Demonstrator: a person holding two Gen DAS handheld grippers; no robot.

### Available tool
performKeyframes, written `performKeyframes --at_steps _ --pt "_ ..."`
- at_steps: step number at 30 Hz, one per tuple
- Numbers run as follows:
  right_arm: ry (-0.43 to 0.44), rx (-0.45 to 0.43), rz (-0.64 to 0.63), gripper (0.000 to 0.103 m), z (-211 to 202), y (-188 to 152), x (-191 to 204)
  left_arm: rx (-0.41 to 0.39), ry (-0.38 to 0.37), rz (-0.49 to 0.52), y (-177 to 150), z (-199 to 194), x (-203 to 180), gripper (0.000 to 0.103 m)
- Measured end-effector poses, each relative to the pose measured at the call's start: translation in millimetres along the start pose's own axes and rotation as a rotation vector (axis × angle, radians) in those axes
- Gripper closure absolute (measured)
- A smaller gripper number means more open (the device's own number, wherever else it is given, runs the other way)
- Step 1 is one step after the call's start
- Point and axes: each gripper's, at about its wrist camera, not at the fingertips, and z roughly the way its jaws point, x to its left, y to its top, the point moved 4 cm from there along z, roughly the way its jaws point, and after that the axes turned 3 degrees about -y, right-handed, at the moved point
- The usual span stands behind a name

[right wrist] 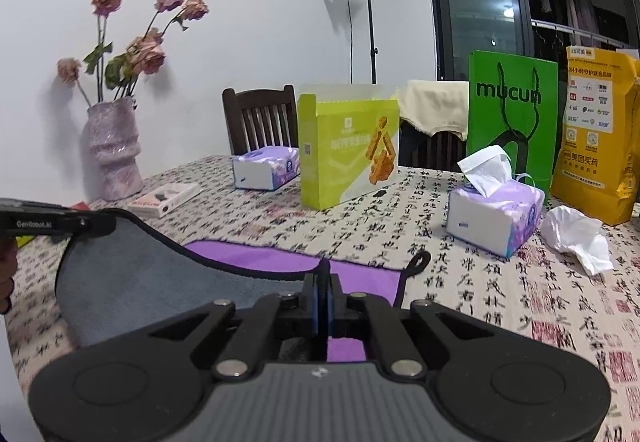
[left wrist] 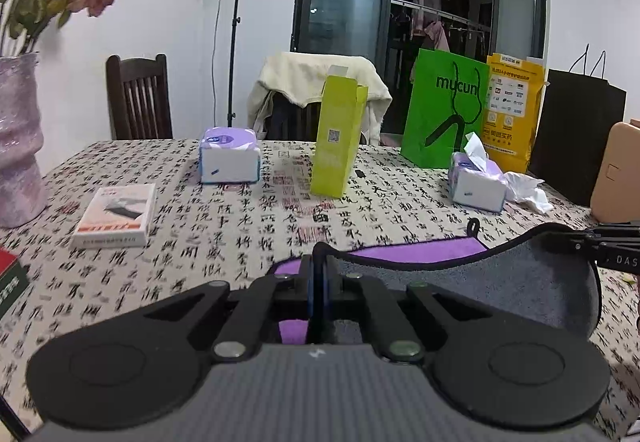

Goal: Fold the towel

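The towel (left wrist: 500, 282) is purple on one face and grey on the other, with a black edge and a black hanging loop (left wrist: 473, 226). It lies on the patterned tablecloth, its near edge lifted so the grey side shows. My left gripper (left wrist: 319, 262) is shut on the towel's near left corner. My right gripper (right wrist: 323, 278) is shut on the near right corner; it also shows in the left wrist view (left wrist: 580, 242). The towel edge sags between them (right wrist: 224, 266). The left gripper shows at the left of the right wrist view (right wrist: 100, 224).
On the table beyond the towel: a lime green box (left wrist: 338, 137), two tissue packs (left wrist: 229, 155) (left wrist: 476, 181), crumpled tissue (right wrist: 576, 236), a flat white box (left wrist: 116, 215), a pink vase (right wrist: 114, 149), green (right wrist: 510, 113), yellow (right wrist: 596, 133) and black (left wrist: 576, 137) bags. Chairs stand behind.
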Motion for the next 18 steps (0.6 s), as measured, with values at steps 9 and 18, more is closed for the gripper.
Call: performKeyframes --at_steps 9,18 --pt "0.009 0.038 0.048 0.099 42.7 21.8 -20.6 0.031 -0.012 -0.007 20.4 46.4 10.9 0.098" --pt "0.003 0.075 0.071 0.099 82.5 32.0 -35.5 0.072 0.002 -0.041 26.5 88.6 31.2 0.098"
